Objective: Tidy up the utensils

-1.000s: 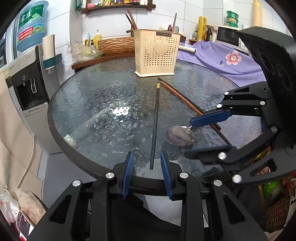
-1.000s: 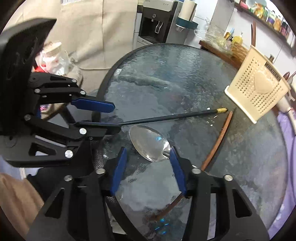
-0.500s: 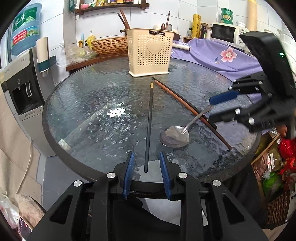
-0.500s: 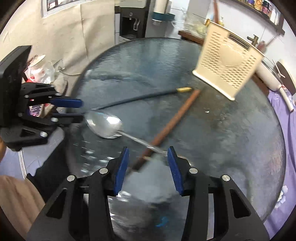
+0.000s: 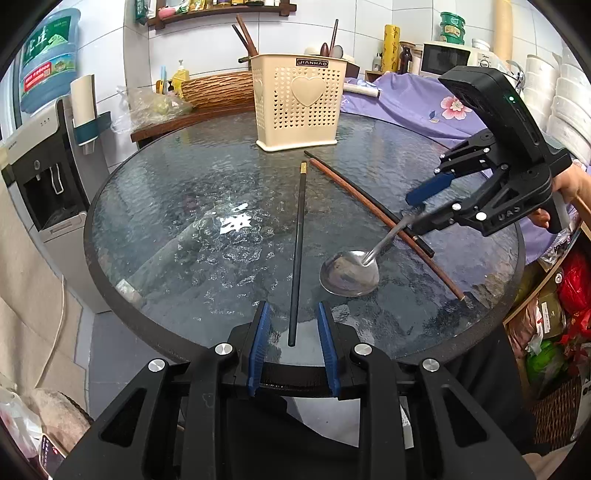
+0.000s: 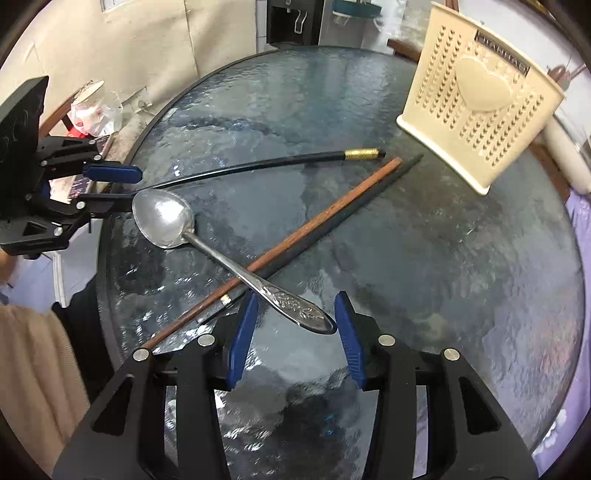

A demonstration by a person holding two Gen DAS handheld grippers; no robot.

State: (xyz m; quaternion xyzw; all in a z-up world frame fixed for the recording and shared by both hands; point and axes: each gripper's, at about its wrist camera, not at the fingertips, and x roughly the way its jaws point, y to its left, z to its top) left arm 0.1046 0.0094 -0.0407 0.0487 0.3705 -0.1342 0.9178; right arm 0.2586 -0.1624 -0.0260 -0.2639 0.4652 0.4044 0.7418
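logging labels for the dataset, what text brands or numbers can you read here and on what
"JIANHAO": dark plate on the cream utensil basket
"UAS": as it seems to read, raised on the right tongs, on the black frame
Chinese characters: green label of the water jug, too distorted to read
Jars and packets on the wall shelf: too small to read

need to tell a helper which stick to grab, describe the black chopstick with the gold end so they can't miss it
Start at the round glass table with the cream basket at its far side. Running from just before the basket toward the near rim lies the black chopstick, alone and left of the spoon. Unlike the crossed brown and dark pair, it has a gold band at its basket end.
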